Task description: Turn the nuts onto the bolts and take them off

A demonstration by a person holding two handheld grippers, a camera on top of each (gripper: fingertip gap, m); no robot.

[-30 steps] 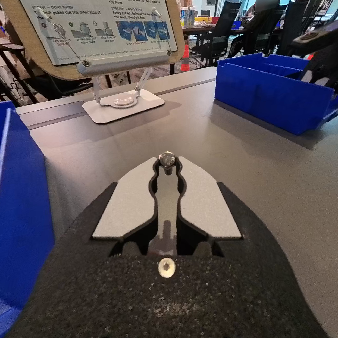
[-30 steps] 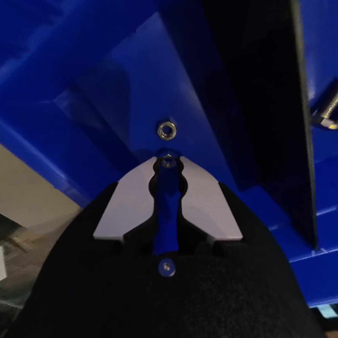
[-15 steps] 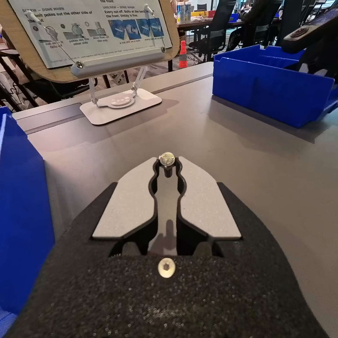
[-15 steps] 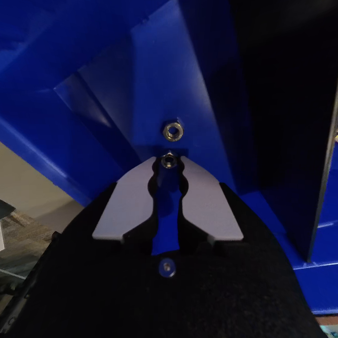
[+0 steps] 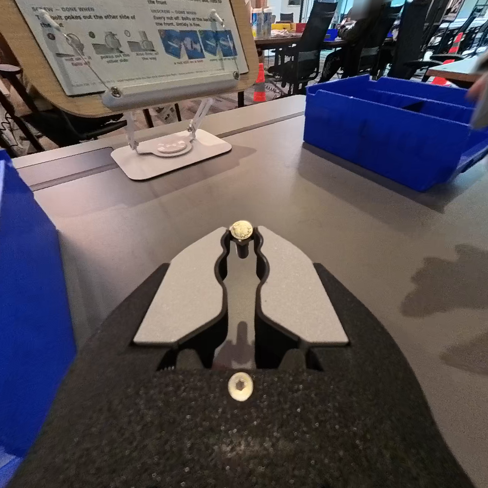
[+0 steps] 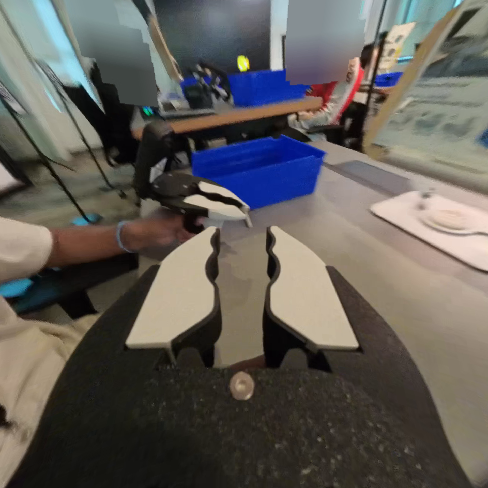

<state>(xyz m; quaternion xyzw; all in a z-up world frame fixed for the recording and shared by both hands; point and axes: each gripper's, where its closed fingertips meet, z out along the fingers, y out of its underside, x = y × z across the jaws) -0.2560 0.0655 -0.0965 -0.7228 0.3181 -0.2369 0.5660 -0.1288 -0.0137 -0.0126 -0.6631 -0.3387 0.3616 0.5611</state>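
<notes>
My left gripper (image 5: 241,233) is shut on a silver bolt (image 5: 240,229), clamped at the fingertips with its head up and its shank hanging down above the grey table (image 5: 330,237). My right gripper (image 6: 243,233) is open and empty, with grey table showing between its fingers. It points across the table at the left gripper (image 6: 244,210), which a hand (image 6: 158,235) holds with the bolt (image 6: 248,221) hanging from its tips. No nut is in view.
A blue bin (image 5: 383,137) stands at the right in the left wrist view, and another blue bin (image 5: 26,277) is close on the left. It also shows in the right wrist view (image 6: 258,171). An instruction board on a white stand (image 5: 171,153) stands at the back. One gripper's finger ends stand about 20 cm off the other's.
My right gripper has let go of the nut, opened, and swung out of the blue bin to face across the table. My left gripper still holds the bolt, nearly in place.
</notes>
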